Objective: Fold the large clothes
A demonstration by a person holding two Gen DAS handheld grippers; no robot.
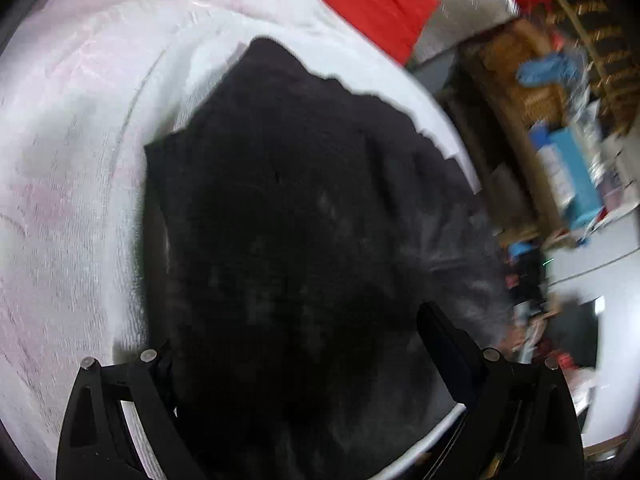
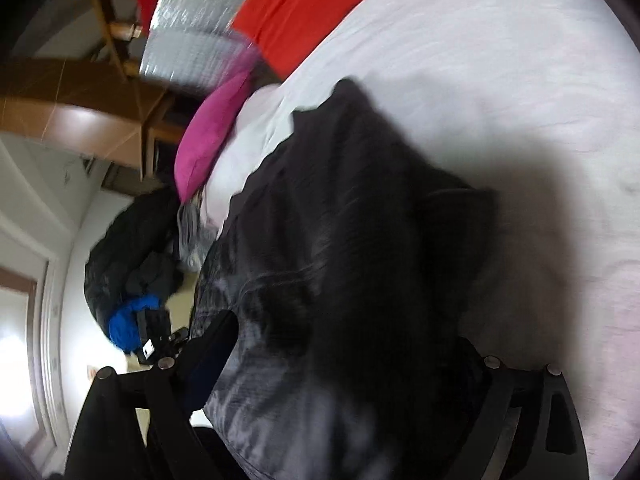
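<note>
A large black garment (image 1: 296, 208) lies spread on a white bed sheet (image 1: 68, 168). In the left wrist view my left gripper (image 1: 296, 344) sits low over its near part, fingers wide apart with the cloth between them; the fingertips are hidden against the dark cloth. In the right wrist view the same garment (image 2: 352, 248) is bunched and partly raised, and it fills the space between the fingers of my right gripper (image 2: 352, 344). The frames are blurred and no clamping shows.
Red fabric (image 1: 376, 4) lies at the far end of the bed. A pink pillow (image 2: 212, 132) sits at the bed's edge, with a dark pile of clothes and a blue item (image 2: 128, 320) on the floor beyond. Cluttered shelves with blue boxes (image 1: 568, 168) stand at the right.
</note>
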